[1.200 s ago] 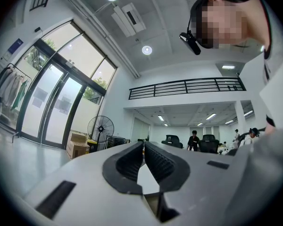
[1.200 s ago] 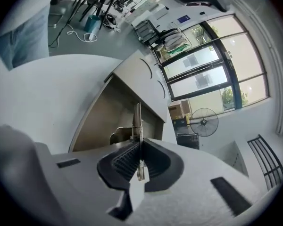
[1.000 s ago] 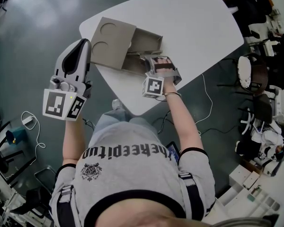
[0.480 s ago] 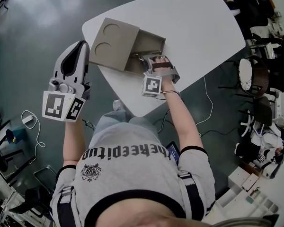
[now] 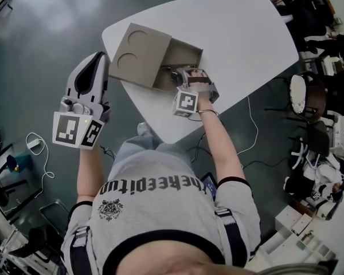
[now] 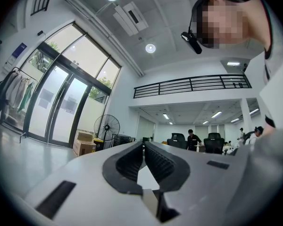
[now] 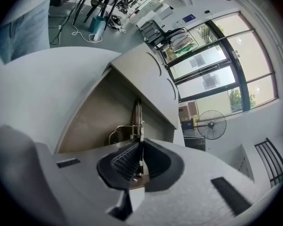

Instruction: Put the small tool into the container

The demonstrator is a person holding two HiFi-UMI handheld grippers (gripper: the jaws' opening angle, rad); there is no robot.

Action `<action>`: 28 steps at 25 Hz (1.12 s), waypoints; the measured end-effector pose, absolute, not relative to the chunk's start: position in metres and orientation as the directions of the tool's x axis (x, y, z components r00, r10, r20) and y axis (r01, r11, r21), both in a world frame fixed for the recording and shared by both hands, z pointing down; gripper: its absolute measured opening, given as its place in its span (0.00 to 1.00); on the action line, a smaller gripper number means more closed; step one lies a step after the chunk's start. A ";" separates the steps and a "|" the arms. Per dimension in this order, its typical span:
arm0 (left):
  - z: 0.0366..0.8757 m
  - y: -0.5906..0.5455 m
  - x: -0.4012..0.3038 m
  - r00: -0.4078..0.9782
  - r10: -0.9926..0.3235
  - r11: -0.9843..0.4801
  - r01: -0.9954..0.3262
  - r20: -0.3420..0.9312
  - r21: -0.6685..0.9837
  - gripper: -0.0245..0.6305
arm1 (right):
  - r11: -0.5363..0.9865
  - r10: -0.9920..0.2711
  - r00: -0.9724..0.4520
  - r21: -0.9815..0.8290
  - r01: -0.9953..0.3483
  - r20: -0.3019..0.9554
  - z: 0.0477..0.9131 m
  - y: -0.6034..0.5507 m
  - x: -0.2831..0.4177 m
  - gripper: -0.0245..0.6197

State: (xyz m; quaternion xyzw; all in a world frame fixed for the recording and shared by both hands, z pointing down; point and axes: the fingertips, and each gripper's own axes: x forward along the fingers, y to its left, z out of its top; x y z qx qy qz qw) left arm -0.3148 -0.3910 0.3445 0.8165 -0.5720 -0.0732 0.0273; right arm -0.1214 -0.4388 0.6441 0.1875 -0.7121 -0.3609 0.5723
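Pinching the small tool (image 7: 137, 114) with the right gripper (image 5: 180, 73), fingers (image 7: 124, 163) shut tight on its thin shiny metal body. Holding it up on its edge, long end poking out past the fingertips. Dipping that end into the open part of the container (image 5: 186, 51), a tan box sitting slanted on the white desk (image 5: 241, 33). Touching the bottom of the box or not: hard to tell from here. Hanging right over the open end, on the side of the desk nearest the person.

Covering the left half of the box with a flat lid (image 5: 139, 55), showing two round dents on top. Leaving the right half open, right where the tool is.

Holding the left gripper (image 5: 99, 59) off to the left, past the edge of the desk and over the dark floor (image 5: 34, 33), well apart from the tool and just beside the lid corner. Pressing its fingers (image 6: 162, 166) close together, with nothing between them. Facing out into a big bright room, toward tall windows (image 6: 61, 102) and a standing fan (image 6: 106, 128).
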 end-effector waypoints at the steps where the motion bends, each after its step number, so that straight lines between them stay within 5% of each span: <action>1: 0.345 -0.391 -0.315 0.334 -0.938 -0.343 -0.930 -0.087 0.129 0.06 | 0.667 -0.682 -0.282 0.732 0.139 0.675 0.641 -0.440 -0.123 0.05; 16: 0.343 -0.385 -0.308 0.344 -0.934 -0.354 -0.927 -0.093 0.127 0.06 | 0.786 -0.602 -0.238 0.618 -0.005 0.763 0.662 -0.429 -0.105 0.14; 28: 0.330 -0.364 -0.273 0.361 -0.925 -0.374 -0.921 -0.114 0.114 0.06 | 0.821 -0.570 -0.359 0.489 -0.295 0.739 0.626 -0.403 -0.095 0.05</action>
